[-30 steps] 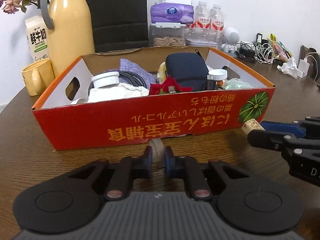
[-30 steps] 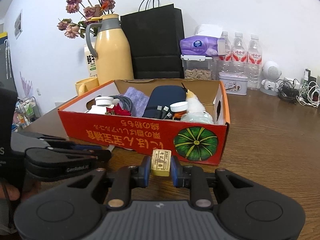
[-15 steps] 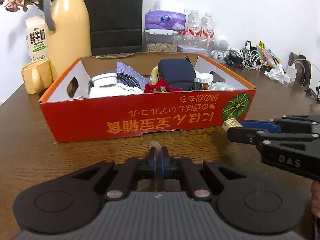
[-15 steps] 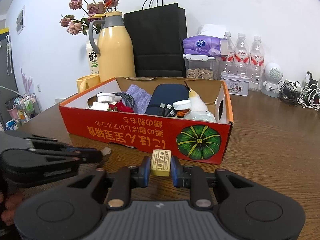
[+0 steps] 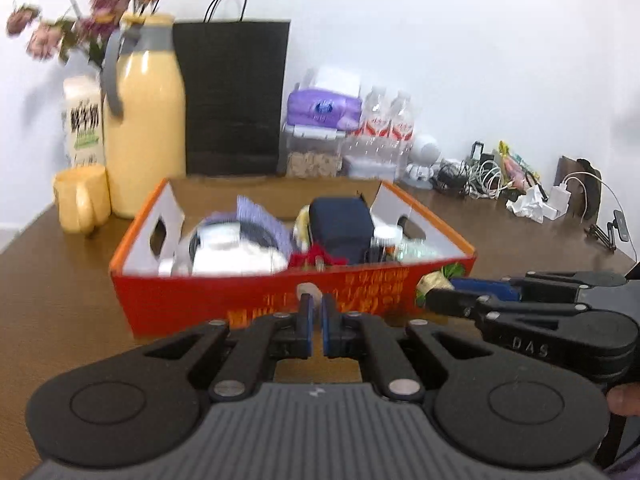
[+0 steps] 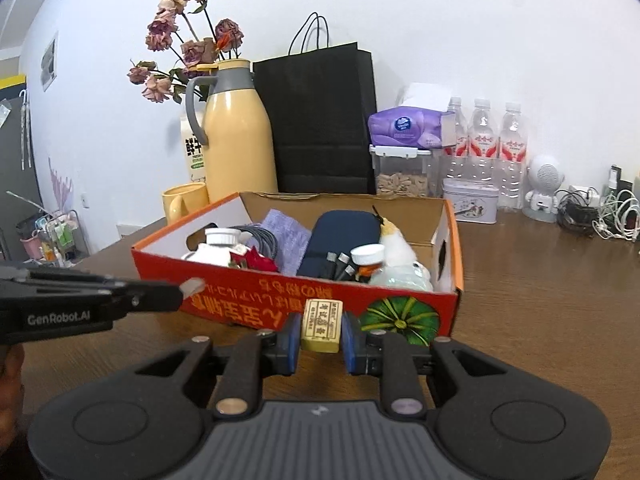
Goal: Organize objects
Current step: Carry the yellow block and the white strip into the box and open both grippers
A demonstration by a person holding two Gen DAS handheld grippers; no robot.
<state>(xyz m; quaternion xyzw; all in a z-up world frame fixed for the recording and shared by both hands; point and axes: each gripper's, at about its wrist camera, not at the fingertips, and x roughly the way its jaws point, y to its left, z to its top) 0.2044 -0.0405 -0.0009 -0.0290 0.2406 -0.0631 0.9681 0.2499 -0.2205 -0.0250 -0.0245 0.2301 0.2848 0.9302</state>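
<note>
On the brown wooden bench (image 6: 540,300), in front of the red cardboard box (image 6: 280,308), I am holding two hand-held grippers side by side. My right hand-held gripper (image 6: 321,338) is grasping a small yellowish block with printed characters (image 6: 322,325); its blue pads (image 6: 352,340) are pressing on the block's two sides, and the block is sitting just in front of the box's near wall, beside the green pumpkin picture. My left hand-held gripper (image 5: 315,326) is clenched on a small pale piece (image 5: 307,290), which is sticking out past the fingertips; the piece is too small and blurred for me to say what it is. In the right wrist view the same left hand-held gripper is coming in from the left, with the pale piece at its tip close to the box's near wall; I cannot tell whether it is touching.

The box is standing open and is holding a dark blue pouch (image 6: 340,236), a white-capped jar (image 6: 222,238), a coiled grey cable (image 6: 260,236), a lilac cloth (image 6: 286,232), a red flower (image 6: 256,260) and a small bottle with a white cap (image 6: 367,258).

Behind the box are standing a yellow flask (image 6: 236,136), a yellow mug (image 6: 184,200), a black paper bag (image 6: 320,120), a milk carton (image 5: 82,120), a purple tissue pack (image 6: 404,126) and three water bottles (image 6: 482,132).
</note>
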